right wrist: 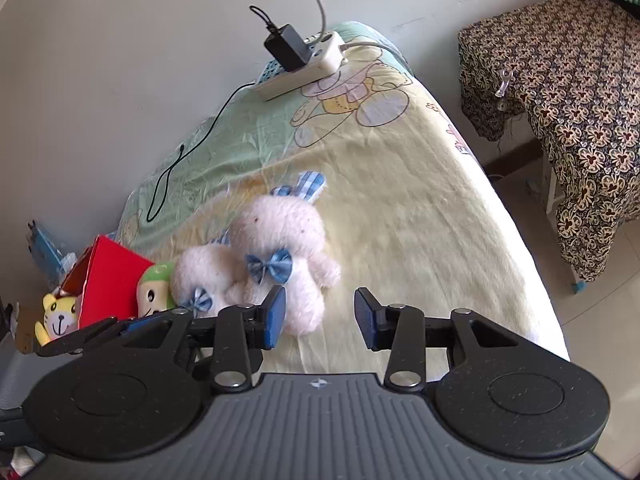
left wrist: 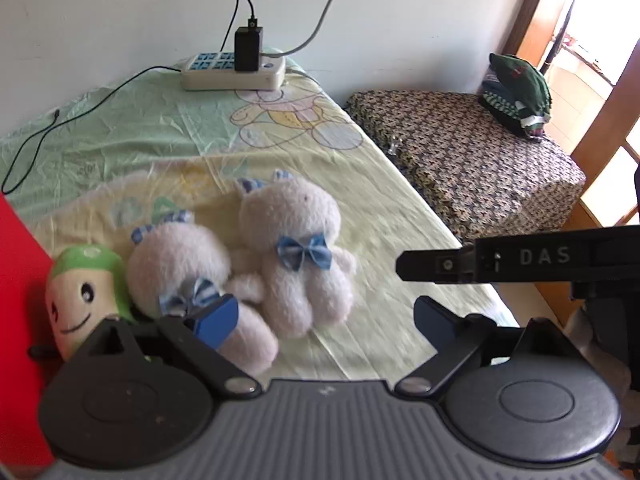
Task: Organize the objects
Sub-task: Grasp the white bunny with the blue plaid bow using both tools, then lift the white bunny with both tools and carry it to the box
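Two pale pink plush rabbits with blue bows lie side by side on the yellow-green bedsheet [left wrist: 380, 200]: a right rabbit [left wrist: 298, 248] [right wrist: 284, 248] and a left rabbit [left wrist: 180, 264] [right wrist: 204, 276]. A green-capped plush doll [left wrist: 84, 292] [right wrist: 154, 286] leans between the left rabbit and a red box [left wrist: 20, 280] [right wrist: 108, 276]. My left gripper [left wrist: 324, 320] stands open, its left pad in front of the left rabbit's bow, nothing between its fingers. My right gripper [right wrist: 320, 316] is open too, just near of the right rabbit's legs. A yellow tiger plush [right wrist: 58, 312] lies left of the box.
A white power strip [left wrist: 234, 70] [right wrist: 304, 68] with a black charger and cable lies at the bed's far end by the wall. A patterned cloth-covered table [left wrist: 472, 160] [right wrist: 568, 92] stands right of the bed, with green folded clothing [left wrist: 516, 92] on it. Bare floor lies between them.
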The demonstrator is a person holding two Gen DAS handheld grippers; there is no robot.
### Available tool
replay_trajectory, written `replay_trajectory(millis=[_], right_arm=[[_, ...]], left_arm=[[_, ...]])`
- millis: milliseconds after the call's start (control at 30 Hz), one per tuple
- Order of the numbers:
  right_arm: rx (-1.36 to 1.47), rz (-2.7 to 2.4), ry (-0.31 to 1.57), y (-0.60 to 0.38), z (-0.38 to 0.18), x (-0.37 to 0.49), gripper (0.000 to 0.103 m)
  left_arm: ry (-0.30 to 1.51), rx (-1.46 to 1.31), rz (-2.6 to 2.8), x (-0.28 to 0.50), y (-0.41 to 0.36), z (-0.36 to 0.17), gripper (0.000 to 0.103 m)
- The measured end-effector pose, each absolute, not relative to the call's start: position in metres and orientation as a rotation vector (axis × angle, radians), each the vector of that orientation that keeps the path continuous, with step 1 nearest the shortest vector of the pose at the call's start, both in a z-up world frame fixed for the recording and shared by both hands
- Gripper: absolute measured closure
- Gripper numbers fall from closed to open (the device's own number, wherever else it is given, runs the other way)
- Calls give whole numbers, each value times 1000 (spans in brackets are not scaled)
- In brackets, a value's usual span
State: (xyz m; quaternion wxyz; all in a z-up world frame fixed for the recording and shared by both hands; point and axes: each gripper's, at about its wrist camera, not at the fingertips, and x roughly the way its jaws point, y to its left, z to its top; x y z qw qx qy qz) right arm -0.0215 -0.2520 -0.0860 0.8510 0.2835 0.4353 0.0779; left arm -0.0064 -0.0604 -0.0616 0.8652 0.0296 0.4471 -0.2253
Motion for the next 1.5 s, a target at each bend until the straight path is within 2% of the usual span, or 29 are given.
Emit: replay_trajectory(millis=[133, 300, 633, 967, 1033, 1133, 1267, 1500], right_arm=[[682, 188, 924, -263, -95, -7, 61], [701, 245, 943, -264, -105, 15, 61], [709, 363, 1007, -257, -126, 49, 61], [768, 486, 1033, -244, -141, 75, 61], [795, 505, 1034, -243, -143, 78, 67], [798, 515, 1036, -245, -142, 77, 70], [805, 512, 1039, -250, -137, 68, 73], [733, 499, 993, -254, -112, 33, 75]], left_arm=[[941, 43, -501, 9, -71, -66, 9], [999, 15, -511, 29, -77, -82, 22], [1054, -17, -470, 55, -67, -100, 23], [1044, 82, -435, 63, -77, -110, 21], [1042, 104, -430, 62, -79, -111, 21], [1046, 92, -427, 61, -78, -109, 25], [1056, 66, -438, 56, -74, -103, 35], [1042, 39, -487, 29, -79, -84, 35]])
